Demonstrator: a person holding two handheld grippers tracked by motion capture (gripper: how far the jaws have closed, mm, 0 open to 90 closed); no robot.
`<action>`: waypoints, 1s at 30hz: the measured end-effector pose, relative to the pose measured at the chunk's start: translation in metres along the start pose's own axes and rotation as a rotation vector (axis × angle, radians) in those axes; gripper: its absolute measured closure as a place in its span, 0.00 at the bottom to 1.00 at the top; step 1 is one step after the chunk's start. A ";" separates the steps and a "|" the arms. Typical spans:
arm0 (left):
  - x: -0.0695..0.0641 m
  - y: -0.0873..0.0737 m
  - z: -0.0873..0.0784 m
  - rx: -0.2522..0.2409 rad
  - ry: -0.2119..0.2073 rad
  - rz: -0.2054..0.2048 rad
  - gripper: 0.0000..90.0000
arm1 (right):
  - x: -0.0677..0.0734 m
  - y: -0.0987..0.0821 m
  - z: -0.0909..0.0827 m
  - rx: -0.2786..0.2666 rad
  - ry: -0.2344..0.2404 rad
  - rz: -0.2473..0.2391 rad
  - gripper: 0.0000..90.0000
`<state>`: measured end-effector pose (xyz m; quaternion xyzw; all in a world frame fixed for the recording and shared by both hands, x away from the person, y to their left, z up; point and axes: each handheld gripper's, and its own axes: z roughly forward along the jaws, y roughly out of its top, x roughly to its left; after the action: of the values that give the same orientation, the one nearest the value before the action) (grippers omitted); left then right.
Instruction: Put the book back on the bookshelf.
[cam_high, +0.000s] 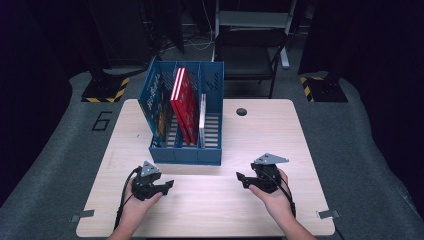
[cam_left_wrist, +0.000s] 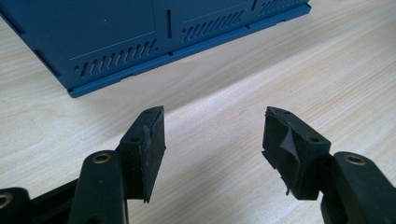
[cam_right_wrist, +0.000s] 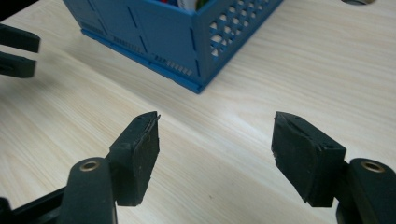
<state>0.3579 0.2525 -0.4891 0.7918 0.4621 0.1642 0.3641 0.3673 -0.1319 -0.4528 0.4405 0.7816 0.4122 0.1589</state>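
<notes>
Both hand-held gripper units rest low over the near part of the desk (cam_high: 210, 200), each held in one hand. Left hand-held gripper (cam_high: 167, 185): jaws stand apart with bare wood between them and nothing gripped; in the left gripper view (cam_left_wrist: 212, 140) torn tape hangs from the pad faces. Right hand-held gripper (cam_high: 241, 178): jaws stand wide apart and empty, as the right gripper view (cam_right_wrist: 215, 149) confirms. The two units point inward toward each other and are well apart.

Nearest item: a blue file rack (cam_high: 185, 155), standing upright at the middle of the desk, just beyond both grippers and touched by neither. Its low front wall faces the person; the bottom is slatted. The rack has three compartments side by side.

- Left compartment: a blue book (cam_high: 156, 102) with a printed cover, leaning against the left wall.
- Middle compartment: red books (cam_high: 184, 102), standing on edge and tilted.
- Right compartment: a thin white book (cam_high: 202, 117), against the divider.

In the right gripper view the rack's corner (cam_right_wrist: 198, 56) lies ahead of the jaws, and the left unit's jaw tips appear at the picture's left edge.

Beyond the rack, a round cable hole (cam_high: 241, 111) sits in the desk surface. Behind the desk stands a dark chair (cam_high: 250, 55).
</notes>
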 end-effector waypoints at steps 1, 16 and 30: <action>0.000 0.000 0.000 0.007 -0.004 -0.003 0.44 | -0.002 -0.005 -0.001 -0.002 -0.009 -0.006 0.35; 0.000 -0.001 0.001 0.014 -0.003 0.004 0.44 | -0.025 -0.045 0.005 0.023 -0.061 -0.022 0.35; 0.001 -0.001 0.005 0.031 -0.002 0.012 0.44 | -0.032 -0.056 0.019 0.059 -0.023 -0.032 0.33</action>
<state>0.3606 0.2512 -0.4934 0.8003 0.4594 0.1583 0.3514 0.3661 -0.1641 -0.5117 0.4373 0.7983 0.3813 0.1614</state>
